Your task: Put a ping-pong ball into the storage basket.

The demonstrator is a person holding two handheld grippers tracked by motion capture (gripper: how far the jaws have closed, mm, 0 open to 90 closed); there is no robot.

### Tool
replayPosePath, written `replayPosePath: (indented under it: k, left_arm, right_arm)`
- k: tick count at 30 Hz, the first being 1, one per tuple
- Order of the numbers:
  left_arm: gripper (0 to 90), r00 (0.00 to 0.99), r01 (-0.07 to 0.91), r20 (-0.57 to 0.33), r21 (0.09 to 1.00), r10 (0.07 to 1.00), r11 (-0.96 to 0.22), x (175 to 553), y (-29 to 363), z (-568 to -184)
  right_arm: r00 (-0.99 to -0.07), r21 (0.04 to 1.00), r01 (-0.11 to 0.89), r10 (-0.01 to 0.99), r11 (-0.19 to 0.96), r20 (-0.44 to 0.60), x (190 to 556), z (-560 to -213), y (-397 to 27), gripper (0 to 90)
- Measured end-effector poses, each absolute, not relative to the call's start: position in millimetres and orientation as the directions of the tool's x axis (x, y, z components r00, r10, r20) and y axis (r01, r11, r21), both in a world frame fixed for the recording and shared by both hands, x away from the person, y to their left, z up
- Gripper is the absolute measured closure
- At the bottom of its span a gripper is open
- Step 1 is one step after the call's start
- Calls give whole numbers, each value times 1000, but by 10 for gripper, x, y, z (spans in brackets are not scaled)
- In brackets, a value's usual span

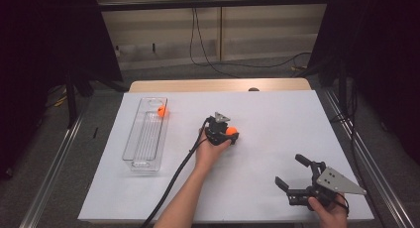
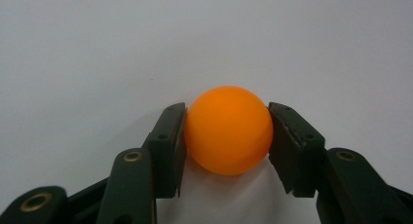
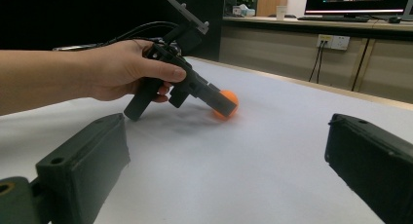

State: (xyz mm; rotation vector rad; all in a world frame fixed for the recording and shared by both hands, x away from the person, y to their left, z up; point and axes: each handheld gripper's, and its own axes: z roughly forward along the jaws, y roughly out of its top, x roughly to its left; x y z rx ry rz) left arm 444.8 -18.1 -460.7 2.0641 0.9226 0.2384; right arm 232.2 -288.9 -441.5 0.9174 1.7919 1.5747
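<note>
Near the middle of the white counter (image 1: pixel 277 114) we have the left tongs (image 2: pixel 227 136) clenched on an orange ball (image 2: pixel 228 130), which looks like a table-tennis ball; both pads press its sides, and it seems to rest on the counter, not lifted. Off to the left stands a clear plastic bin (image 1: pixel 132 139) with a second orange ball (image 1: pixel 162 111) already at its far end. We judge the work to be gathering balls into that bin: one is in, one is gripped and has yet to be carried over and dropped. Our right tongs (image 1: pixel 292 174) sit released at the near right corner, jaws wide and holding nothing. Whether more balls wait elsewhere we cannot tell.
</note>
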Motion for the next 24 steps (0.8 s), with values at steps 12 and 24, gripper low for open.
replayPosePath:
  k: [12, 24]
  left_arm:
    - [509, 722, 531, -167, 755, 671, -384, 4425, -135, -4557]
    - [509, 732, 527, -181, 761, 656, -378, 4363, -70, -4480]
  right_arm:
    - [-594, 991, 121, 804, 64, 21, 2323, -4416, -2891, 15]
    - [-596, 991, 119, 803, 62, 21, 2318, -4412, -2890, 14]
